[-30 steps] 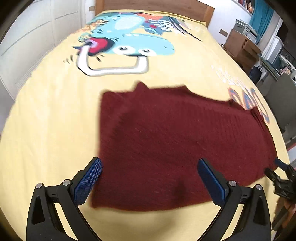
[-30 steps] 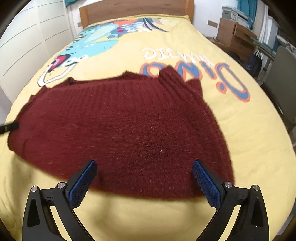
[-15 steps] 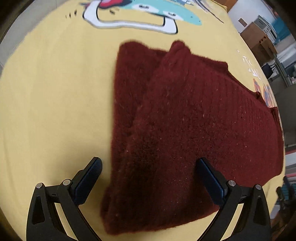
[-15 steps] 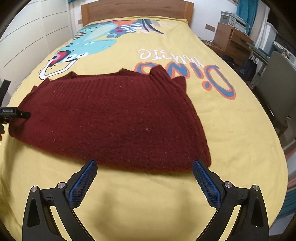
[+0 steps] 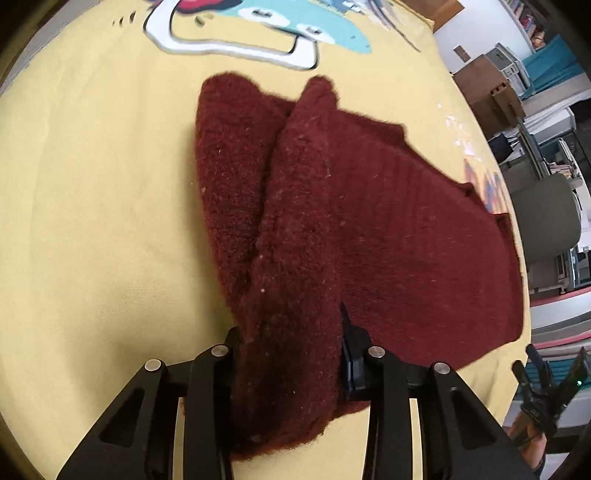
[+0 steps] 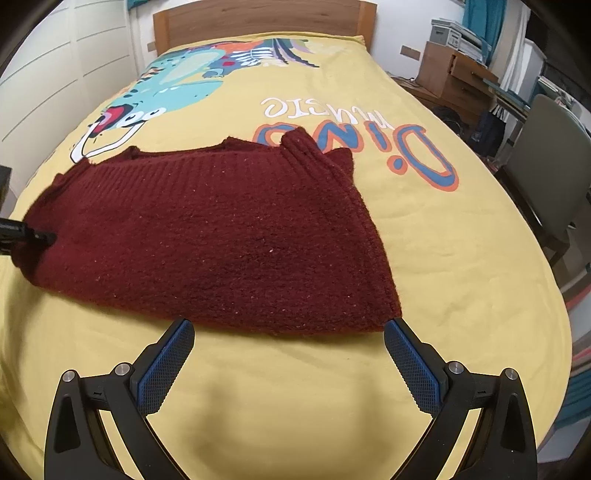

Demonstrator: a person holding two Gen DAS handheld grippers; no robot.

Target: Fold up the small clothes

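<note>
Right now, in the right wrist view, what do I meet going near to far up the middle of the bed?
right gripper → bare yellow bedspread → maroon sweater → "Dino" lettering → dinosaur print → wooden headboard.

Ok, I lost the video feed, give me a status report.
Left gripper shut on dark red knitted sweater, bunched edge. Right gripper open, just short of its near hem. Yellow dinosaur-print bedspread underneath, nothing in the way.

maroon sweater [image 6: 207, 236], yellow dinosaur-print bedspread [image 6: 443, 258]
</note>
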